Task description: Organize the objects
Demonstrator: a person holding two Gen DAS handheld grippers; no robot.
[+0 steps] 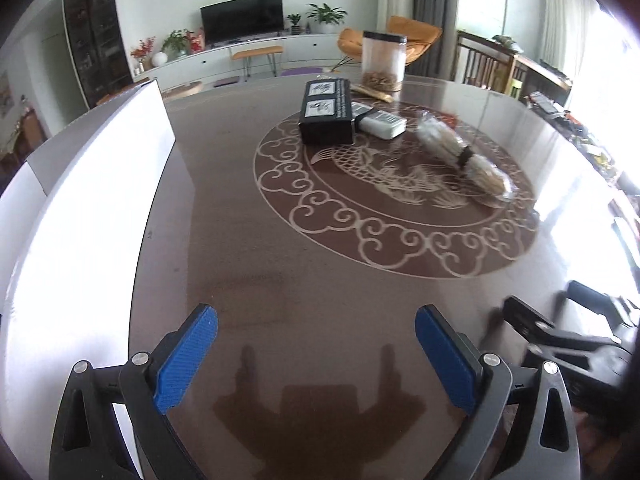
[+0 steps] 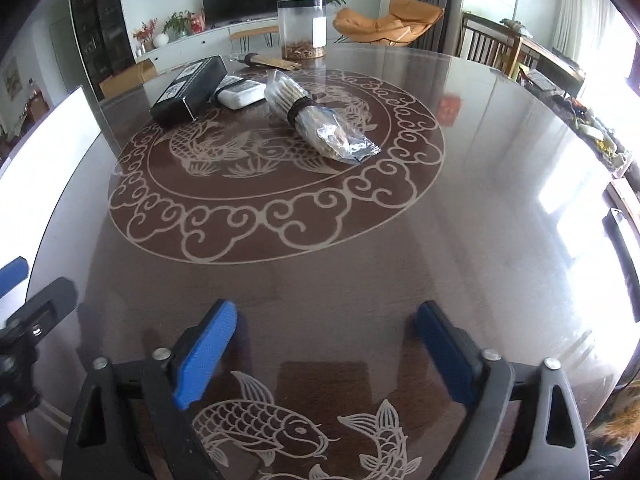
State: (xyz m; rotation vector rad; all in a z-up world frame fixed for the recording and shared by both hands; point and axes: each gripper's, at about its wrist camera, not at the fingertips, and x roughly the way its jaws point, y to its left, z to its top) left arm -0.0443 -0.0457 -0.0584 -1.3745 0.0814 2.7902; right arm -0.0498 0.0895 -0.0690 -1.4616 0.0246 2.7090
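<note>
On the round brown table (image 1: 280,264) lie a black box (image 1: 327,111), a white packet (image 1: 382,122), a clear bag of noodle-like sticks tied with a dark band (image 1: 460,151), and a clear jar with a black lid (image 1: 383,61) at the far side. The same box (image 2: 188,90), white packet (image 2: 242,94), bag (image 2: 320,120) and jar (image 2: 302,28) show in the right wrist view. My left gripper (image 1: 316,332) is open and empty over the near table. My right gripper (image 2: 326,328) is open and empty, also near the front edge.
A white board or box (image 1: 100,184) stands at the table's left edge, also seen in the right wrist view (image 2: 44,148). A slim tan packet (image 2: 272,62) lies near the jar. Chairs (image 1: 408,36), a TV unit and a sideboard stand beyond the table.
</note>
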